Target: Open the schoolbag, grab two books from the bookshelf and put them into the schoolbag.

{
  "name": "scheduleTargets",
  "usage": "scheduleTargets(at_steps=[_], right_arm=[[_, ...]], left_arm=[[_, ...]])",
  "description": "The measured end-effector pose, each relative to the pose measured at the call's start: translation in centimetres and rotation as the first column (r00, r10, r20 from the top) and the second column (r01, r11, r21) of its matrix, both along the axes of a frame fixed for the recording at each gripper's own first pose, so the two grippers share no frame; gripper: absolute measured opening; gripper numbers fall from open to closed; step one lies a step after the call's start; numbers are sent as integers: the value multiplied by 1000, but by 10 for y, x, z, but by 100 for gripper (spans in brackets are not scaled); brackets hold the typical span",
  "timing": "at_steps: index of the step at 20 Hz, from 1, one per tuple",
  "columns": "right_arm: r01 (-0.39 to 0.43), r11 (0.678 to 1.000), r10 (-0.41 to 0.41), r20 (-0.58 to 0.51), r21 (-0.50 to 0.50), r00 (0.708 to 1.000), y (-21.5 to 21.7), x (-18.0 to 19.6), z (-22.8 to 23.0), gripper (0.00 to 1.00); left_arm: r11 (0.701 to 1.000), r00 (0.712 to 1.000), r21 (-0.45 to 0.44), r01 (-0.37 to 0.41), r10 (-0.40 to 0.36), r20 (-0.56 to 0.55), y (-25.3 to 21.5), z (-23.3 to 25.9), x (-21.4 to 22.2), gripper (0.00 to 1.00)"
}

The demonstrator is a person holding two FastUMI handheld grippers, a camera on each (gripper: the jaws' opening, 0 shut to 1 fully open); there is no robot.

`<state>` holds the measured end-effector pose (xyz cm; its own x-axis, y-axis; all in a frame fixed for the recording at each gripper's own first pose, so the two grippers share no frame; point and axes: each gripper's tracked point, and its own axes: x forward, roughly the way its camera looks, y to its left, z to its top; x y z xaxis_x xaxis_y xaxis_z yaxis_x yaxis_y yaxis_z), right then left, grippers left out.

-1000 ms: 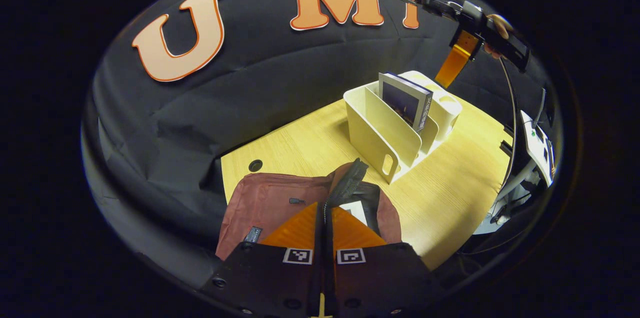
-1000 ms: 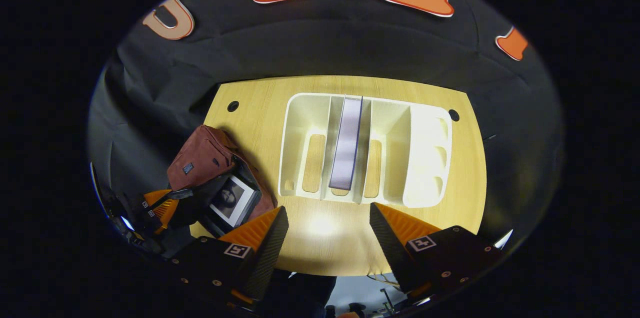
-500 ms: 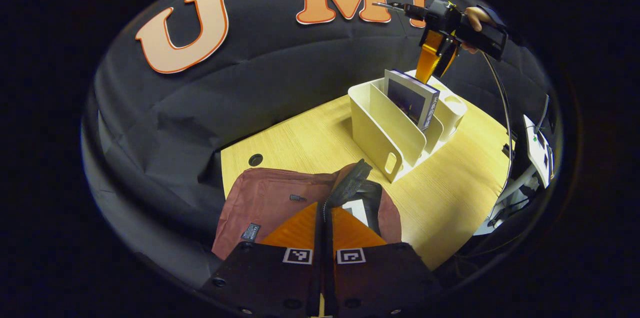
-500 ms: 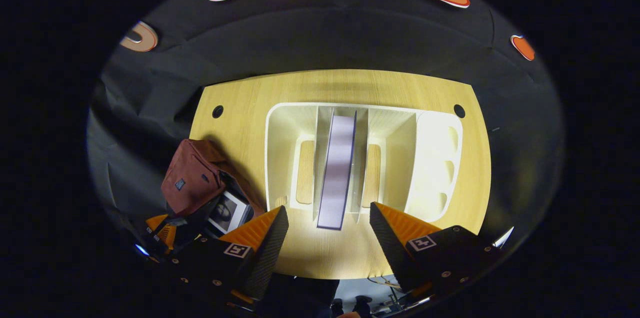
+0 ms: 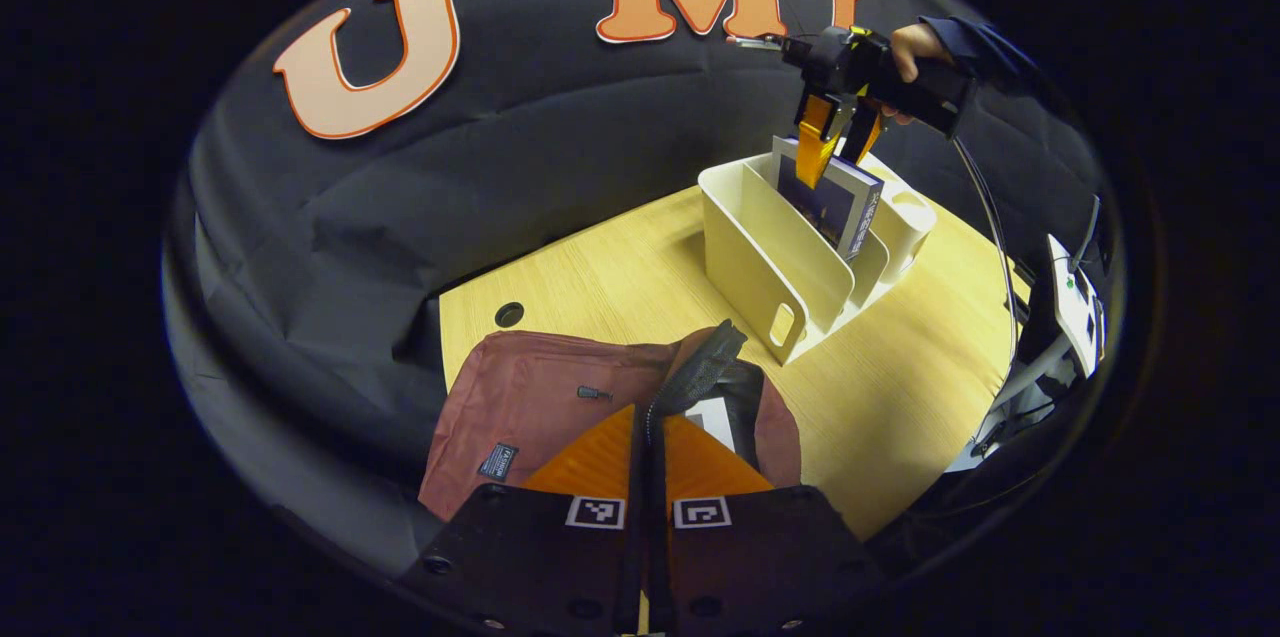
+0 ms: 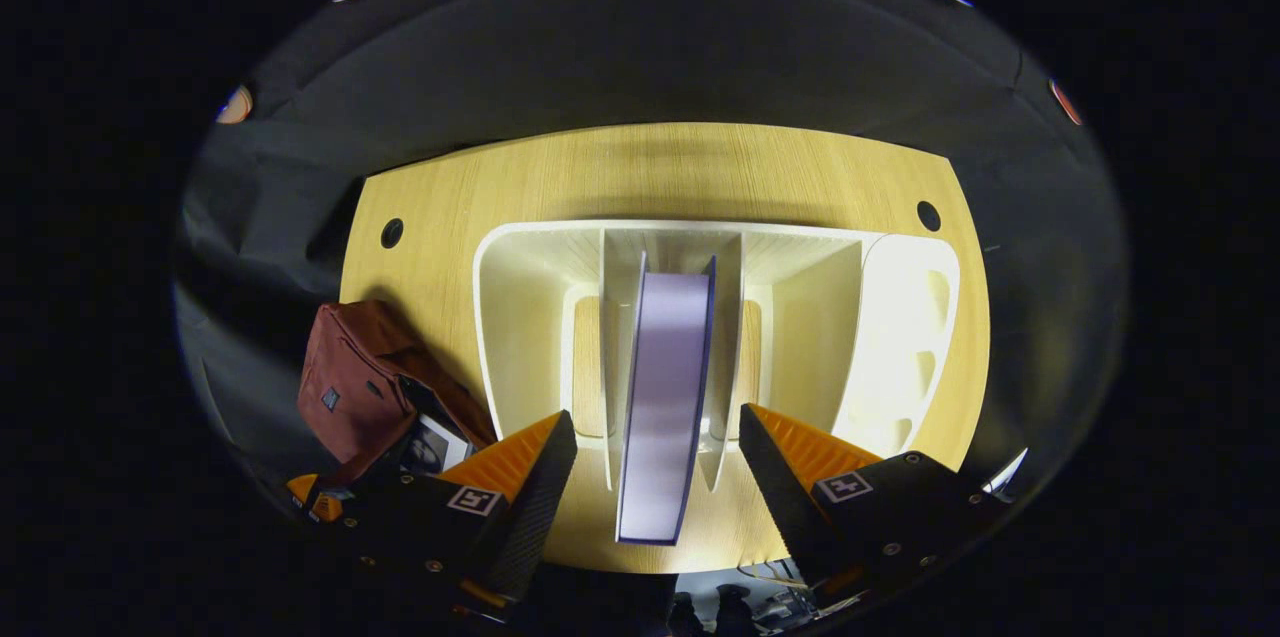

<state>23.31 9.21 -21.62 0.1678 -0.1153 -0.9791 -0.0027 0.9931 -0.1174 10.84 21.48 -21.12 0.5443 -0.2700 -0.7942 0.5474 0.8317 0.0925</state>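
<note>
My right gripper (image 6: 657,452) hangs wide open straddling the book (image 6: 665,387) in the bookshelf (image 6: 520,317); my left gripper (image 5: 648,447) seems pinched on the schoolbag (image 5: 530,397) flap.

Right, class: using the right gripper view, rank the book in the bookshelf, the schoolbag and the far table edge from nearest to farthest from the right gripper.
1. The book, standing in the bookshelf's middle slot, directly between the open fingers of the right gripper.
2. The schoolbag, off to the left on the table.
3. The far table edge, beyond the bookshelf.
</note>
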Motion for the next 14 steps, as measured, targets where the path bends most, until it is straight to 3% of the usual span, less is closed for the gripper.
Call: scheduleTargets(at_steps=[2, 6, 8, 10, 13, 14], right_arm=[[16, 1000, -16, 1, -4, 1000, 2, 4, -3, 94], [23, 999, -24, -12, -31, 1000, 2, 3, -12, 74], [33, 998, -34, -10, -47, 999, 1, 5, -13, 48], [41, 998, -42, -20, -46, 999, 3, 3, -14, 40], [62, 997, -63, -34, -55, 997, 0, 1, -12, 36], [62, 996, -64, -38, -61, 997, -1, -2, -12, 36]], left_arm=[[1000, 1000, -2, 1, -1, -5, 2, -2, -1, 4], [1000, 1000, 1, 8, -8, 3, 3, 0, 0, 4], [1000, 1000, -1, 4, -4, 5, 4, 1, -4, 4], [1000, 1000, -5, 0, 0, 7, 4, 1, -5, 4], [1000, 1000, -12, -2, 2, 8, 4, 1, -6, 4], [1000, 1000, -14, -3, 3, 10, 5, 2, -6, 10]])
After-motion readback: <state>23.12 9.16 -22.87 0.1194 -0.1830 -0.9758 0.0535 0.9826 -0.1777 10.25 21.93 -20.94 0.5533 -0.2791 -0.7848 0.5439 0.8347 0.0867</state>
